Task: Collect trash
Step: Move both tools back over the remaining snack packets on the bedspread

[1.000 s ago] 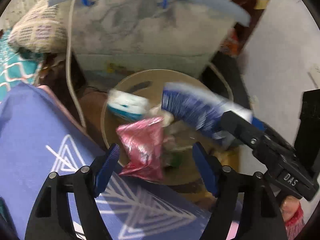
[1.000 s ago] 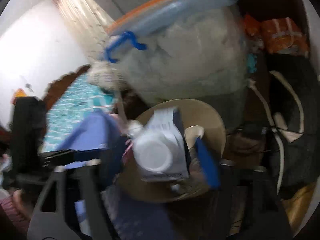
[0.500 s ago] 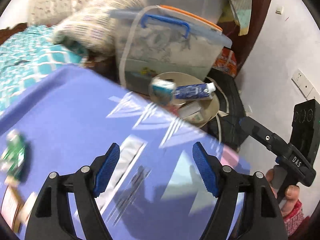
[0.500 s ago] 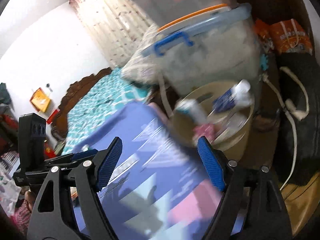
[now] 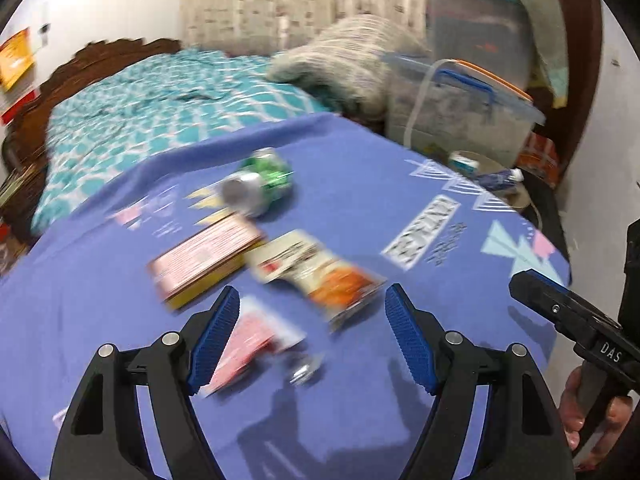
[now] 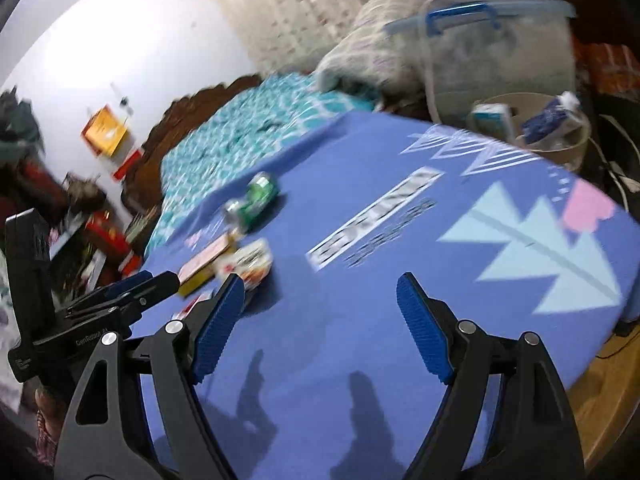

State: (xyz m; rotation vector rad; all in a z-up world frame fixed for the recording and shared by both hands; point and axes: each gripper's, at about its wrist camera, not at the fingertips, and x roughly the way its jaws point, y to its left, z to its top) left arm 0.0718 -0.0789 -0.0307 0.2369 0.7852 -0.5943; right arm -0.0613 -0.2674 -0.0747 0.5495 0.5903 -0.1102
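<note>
Both tongs have withdrawn from the bin to the desk, released and empty; can, box, wrappers remain uncollected

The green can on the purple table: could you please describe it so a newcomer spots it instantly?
On the purple table, look beyond the flat packets toward the bed. The green can lies on its side, the only round metal thing there.

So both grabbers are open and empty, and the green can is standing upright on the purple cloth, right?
Not quite: the green can lies on its side on the purple cloth, as the left wrist view shows. Both the left gripper and the right gripper are indeed open and empty.
</note>
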